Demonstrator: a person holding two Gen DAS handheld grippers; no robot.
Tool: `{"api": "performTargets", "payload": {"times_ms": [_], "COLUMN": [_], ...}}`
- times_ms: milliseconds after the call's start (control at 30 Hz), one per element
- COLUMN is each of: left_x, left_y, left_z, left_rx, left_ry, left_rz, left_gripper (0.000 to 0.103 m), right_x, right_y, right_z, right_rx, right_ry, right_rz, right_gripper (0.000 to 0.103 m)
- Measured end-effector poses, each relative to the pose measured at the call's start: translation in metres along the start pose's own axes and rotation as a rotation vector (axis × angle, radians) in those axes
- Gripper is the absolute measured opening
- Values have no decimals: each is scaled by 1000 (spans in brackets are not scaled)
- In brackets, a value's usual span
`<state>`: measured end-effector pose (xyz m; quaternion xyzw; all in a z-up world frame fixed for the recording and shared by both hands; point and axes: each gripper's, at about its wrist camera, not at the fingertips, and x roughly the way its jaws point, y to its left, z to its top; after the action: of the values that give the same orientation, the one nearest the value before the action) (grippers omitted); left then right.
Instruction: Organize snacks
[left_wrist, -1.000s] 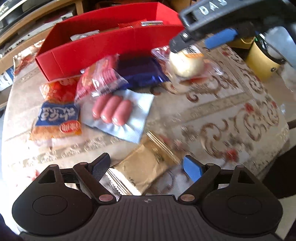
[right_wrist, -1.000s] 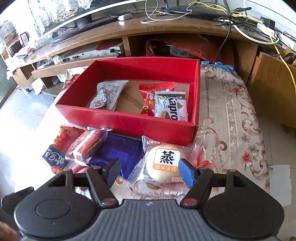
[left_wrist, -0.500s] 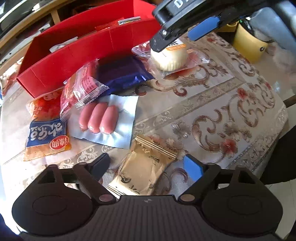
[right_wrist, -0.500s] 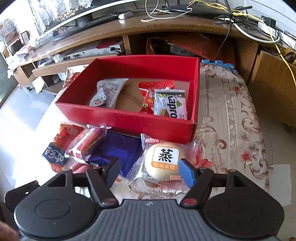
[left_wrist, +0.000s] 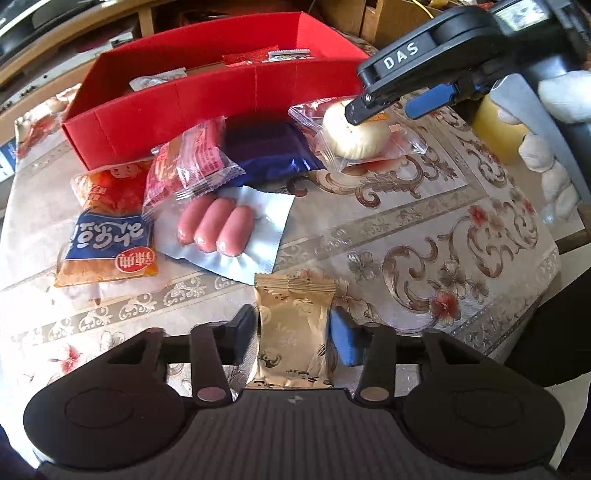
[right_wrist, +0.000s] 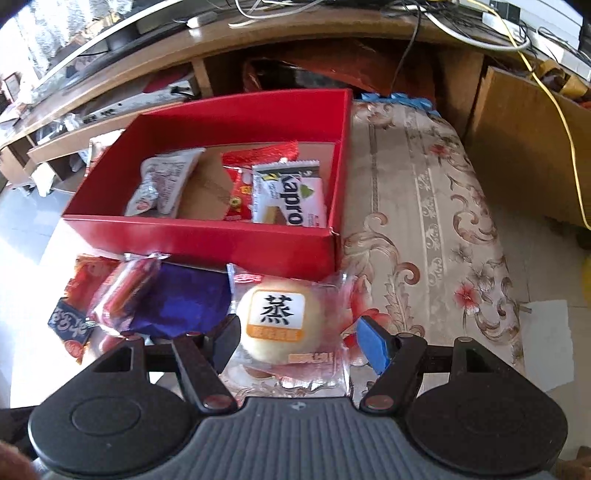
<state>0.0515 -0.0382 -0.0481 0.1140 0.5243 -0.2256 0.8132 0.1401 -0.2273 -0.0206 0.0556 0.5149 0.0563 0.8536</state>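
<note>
**A:** Where is your left claw (left_wrist: 293, 332)?

**B:** It is at 6 o'clock in the left wrist view, angled down at the patterned desk (left_wrist: 424, 229). A gold snack packet (left_wrist: 291, 317) lies lengthwise between the fingers. Your claw has just been closing on it. The black pad touches one long edge and the blue pad touches the other, so you are grasping the packet where it lies on the desk.

**A:** And your right claw (right_wrist: 299, 343)?

**B:** It is released. It straddles a round steamed cake in a clear wrapper (right_wrist: 280, 321), which lies on the desk at 6 o'clock in the right wrist view. The black finger sits just beside the cake. The blue pad stands clear of the wrapper's edge. Your white-gloved hand (left_wrist: 554, 162) shows at 3 o'clock in the left view.

**A:** Where do the other snacks sit?

**B:** An open red box (right_wrist: 207, 243) is at 12 o'clock from the cake, almost touching its wrapper. Inside are a white Kapro wafer (right_wrist: 291, 199) and a few other packets. Outside, at 9 o'clock from the cake, lies a purple packet (left_wrist: 266, 151). A red-printed packet (left_wrist: 188, 162) overlaps it. Nearer you is a clear pack of three sausages (left_wrist: 218, 229). At 9 o'clock from that is an orange and blue pouch (left_wrist: 107, 236).
</note>
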Motion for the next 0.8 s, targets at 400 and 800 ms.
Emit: {"api": "performTargets", "payload": {"times_ms": [400, 800], "left_x": [2, 1], "left_y": [-1, 4], "left_z": [-3, -5], "left_rx": [0, -14], "left_ry": [11, 7], "left_rz": [-32, -59], "left_gripper": [78, 85], "right_x": [25, 53], "right_y": [4, 17], "right_z": [17, 8], "right_rx": [43, -50], "right_ry": [44, 77], "right_rz": [21, -3], "right_gripper": [87, 103]}}
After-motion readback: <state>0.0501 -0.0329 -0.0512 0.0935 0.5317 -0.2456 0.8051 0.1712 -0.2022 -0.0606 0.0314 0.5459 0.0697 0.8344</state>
